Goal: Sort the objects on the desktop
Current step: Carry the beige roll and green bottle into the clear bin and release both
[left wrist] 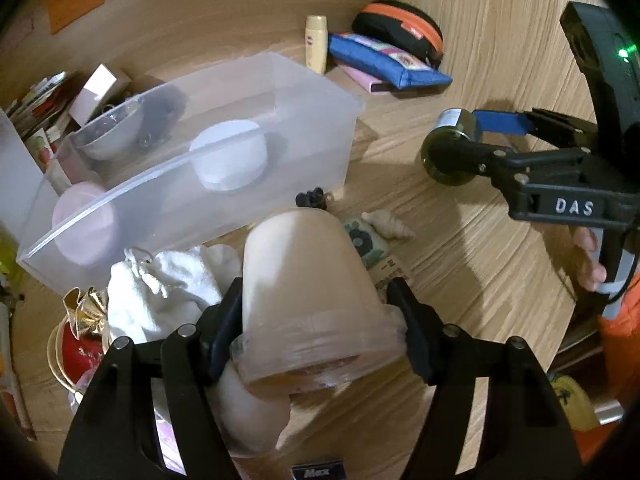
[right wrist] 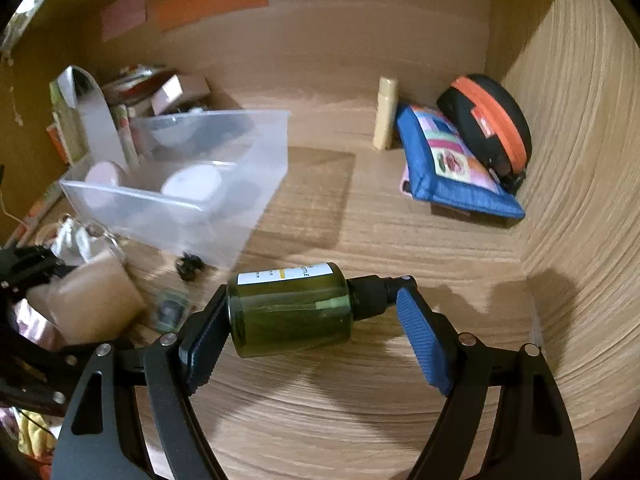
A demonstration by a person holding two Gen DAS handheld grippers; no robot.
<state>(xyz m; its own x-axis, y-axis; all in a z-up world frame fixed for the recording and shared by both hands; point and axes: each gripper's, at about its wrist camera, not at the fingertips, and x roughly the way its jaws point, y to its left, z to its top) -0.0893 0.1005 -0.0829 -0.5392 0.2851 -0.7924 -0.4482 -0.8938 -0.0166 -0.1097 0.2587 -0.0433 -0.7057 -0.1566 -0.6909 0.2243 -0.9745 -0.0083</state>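
My left gripper (left wrist: 316, 320) is shut on a beige plastic cup (left wrist: 308, 292), held upside down and tilted above the desk; the cup also shows in the right wrist view (right wrist: 92, 300). My right gripper (right wrist: 308, 316) is shut on a dark green pump bottle (right wrist: 292, 312), held sideways end to end between the blue pads above the desk. The same bottle shows in the left wrist view (left wrist: 452, 144) at the right. A clear plastic bin (left wrist: 224, 152) stands behind, holding a white round jar (left wrist: 228, 160), a pink jar (left wrist: 86, 228) and a clear bowl (left wrist: 108, 132).
A white cloth pouch (left wrist: 168, 284), a red tin with gold bow (left wrist: 84, 340), a black clip (left wrist: 312, 198) and a small shell (left wrist: 390, 224) lie near the bin. At the back right stand a cream tube (right wrist: 386, 114), a blue pouch (right wrist: 452, 168) and a black-orange case (right wrist: 492, 124). Books stand at the back left.
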